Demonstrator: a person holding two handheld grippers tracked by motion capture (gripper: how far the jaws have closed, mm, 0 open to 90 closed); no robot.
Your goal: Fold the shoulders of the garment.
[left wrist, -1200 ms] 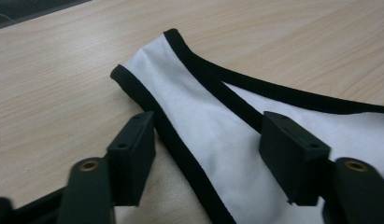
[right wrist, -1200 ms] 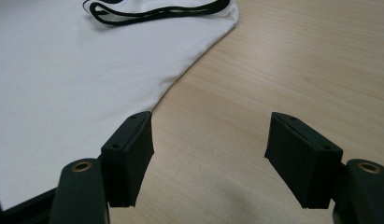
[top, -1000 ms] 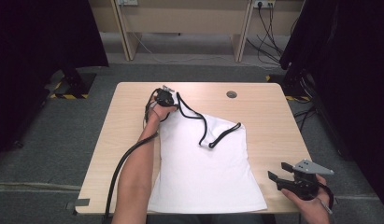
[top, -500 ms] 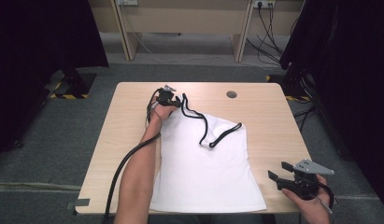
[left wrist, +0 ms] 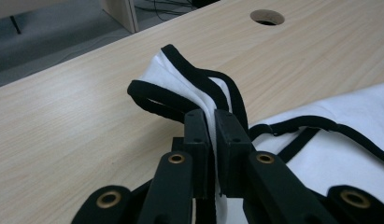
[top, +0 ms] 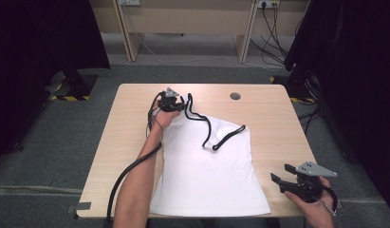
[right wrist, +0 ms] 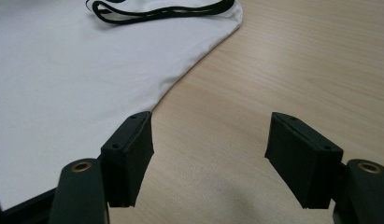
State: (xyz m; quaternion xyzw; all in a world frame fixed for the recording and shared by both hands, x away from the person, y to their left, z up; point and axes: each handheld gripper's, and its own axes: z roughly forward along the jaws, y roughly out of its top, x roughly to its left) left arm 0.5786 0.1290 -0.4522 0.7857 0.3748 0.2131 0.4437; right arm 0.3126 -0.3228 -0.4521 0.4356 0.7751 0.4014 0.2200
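Gripping the shoulder strap (left wrist: pixel 180 77) beside the cable hole (left wrist: pixel 267 17), my left gripper (left wrist: pixel 211 135) pinched it; right gripper (right wrist: pixel 210 154) sat spread; probably straightening followed.

The sleeveless cloth top (top: pixel 209 175) is plain white, edged with black binding along its straps (left wrist: pixel 189 77); the wooden table (top: pixel 278 128) shows a pale beige grain; both grippers' jaws are black, with brass-coloured rivets; the floor carpet (top: pixel 64 156) is grey.

Even, soft light; dark room edges
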